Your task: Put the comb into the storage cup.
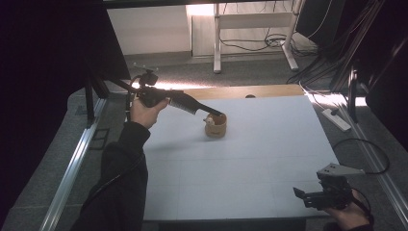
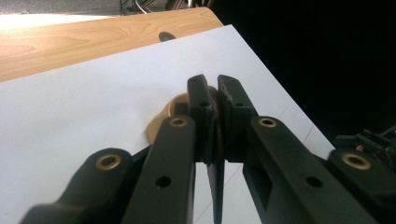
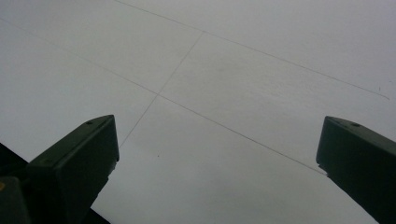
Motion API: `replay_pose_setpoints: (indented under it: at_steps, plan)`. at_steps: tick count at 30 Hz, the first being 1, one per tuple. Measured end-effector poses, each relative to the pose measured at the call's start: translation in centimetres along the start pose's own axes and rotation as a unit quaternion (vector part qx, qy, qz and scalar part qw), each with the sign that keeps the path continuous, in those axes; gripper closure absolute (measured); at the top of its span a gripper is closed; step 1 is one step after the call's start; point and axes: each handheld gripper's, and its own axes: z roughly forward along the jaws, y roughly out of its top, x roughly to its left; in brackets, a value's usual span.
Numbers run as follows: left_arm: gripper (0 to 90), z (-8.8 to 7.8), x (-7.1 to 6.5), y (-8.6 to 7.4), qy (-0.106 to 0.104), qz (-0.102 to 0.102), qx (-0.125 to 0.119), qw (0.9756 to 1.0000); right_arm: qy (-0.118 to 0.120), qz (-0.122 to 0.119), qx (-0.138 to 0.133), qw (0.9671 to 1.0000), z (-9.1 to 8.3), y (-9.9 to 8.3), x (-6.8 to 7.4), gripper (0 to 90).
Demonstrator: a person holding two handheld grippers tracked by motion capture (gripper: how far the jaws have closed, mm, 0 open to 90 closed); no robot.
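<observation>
A small tan cup (image 1: pixel 216 127) stands on the white table top (image 1: pixel 250 163), left of its middle and toward the far side. My left gripper (image 1: pixel 219 114) reaches in from the left, held by a hand in a dark sleeve, and its tips sit at the cup's upper rim. In the left gripper view the left gripper (image 2: pixel 211 86) has its jaws pressed together with a sliver of tan between them, and the cup (image 2: pixel 161 120) shows just behind. My right gripper (image 1: pixel 300 195) rests low at the near right corner. There the right gripper (image 3: pixel 217 154) is open over bare white surface.
A wooden strip (image 1: pixel 240 91) runs along the table's far edge. Metal rails (image 1: pixel 72 163) flank the table on the left and right. A power strip (image 1: pixel 336 119) and cables lie on the floor at the right, and desk legs (image 1: pixel 217 43) stand behind.
</observation>
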Motion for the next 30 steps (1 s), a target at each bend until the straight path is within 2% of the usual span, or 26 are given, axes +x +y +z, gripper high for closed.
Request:
replay_pose_setpoints:
  at_steps: [30]
  plan:
    - [83.8, 2.3, 1.3, 0.4, 0.016, -0.014, 0.031, 0.9993, 0.006, 0.003, 0.001, 1.0, 0.0, 0.0, -0.1, 0.0]
